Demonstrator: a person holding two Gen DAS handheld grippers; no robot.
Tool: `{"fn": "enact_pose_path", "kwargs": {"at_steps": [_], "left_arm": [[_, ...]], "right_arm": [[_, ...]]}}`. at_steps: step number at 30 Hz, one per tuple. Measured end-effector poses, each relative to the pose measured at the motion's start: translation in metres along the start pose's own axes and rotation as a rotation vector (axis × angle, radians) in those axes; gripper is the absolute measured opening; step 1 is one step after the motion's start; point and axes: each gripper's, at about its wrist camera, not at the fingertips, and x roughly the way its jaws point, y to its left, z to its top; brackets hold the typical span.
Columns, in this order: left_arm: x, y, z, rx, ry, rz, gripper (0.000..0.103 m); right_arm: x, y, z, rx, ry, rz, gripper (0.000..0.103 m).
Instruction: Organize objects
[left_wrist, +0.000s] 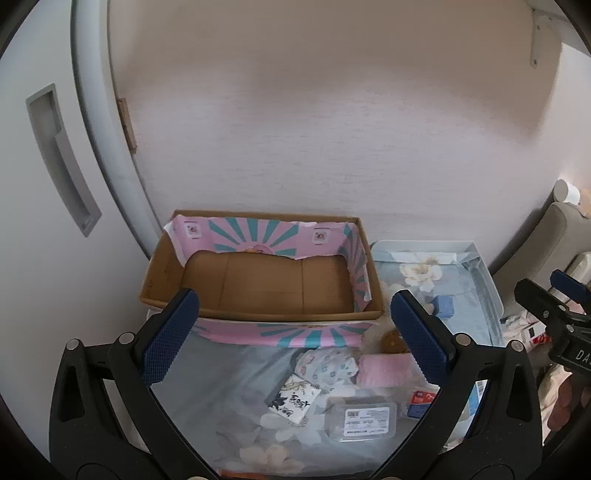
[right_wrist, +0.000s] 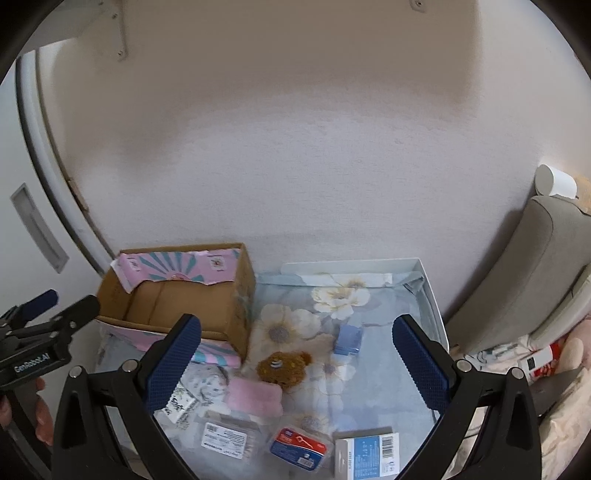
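Note:
An empty cardboard box (left_wrist: 266, 284) with a pink and teal lining stands at the back left; it also shows in the right wrist view (right_wrist: 177, 299). Small items lie on a floral cloth: a tissue pack (left_wrist: 293, 398), a clear swab case (left_wrist: 364, 417), a pink pad (right_wrist: 255, 397), a brown scrunchie (right_wrist: 282, 367), a floss case (right_wrist: 299, 446), a blue and white box (right_wrist: 367, 456) and a small blue box (right_wrist: 349, 339). My left gripper (left_wrist: 295, 336) is open above the items. My right gripper (right_wrist: 297, 363) is open above them too.
A white tray rim (right_wrist: 432, 291) edges the cloth at the back right. A wall stands behind. A grey door with a recessed handle (left_wrist: 59, 158) is at the left. A grey cushion (right_wrist: 524, 273) and bedding lie at the right.

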Motion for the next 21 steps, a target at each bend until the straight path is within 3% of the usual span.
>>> {"fn": "enact_pose_path", "kwargs": {"at_steps": [11,21], "left_arm": [[-0.013,-0.001,0.004,0.008,-0.033,0.044,0.103],[-0.024,-0.004,0.003,0.013,-0.05,-0.009,0.103]], "right_arm": [[-0.01,0.007,-0.002,-0.047,-0.031,0.002,0.103],[-0.021,0.007,-0.002,-0.038,-0.051,0.019,0.103]]}}
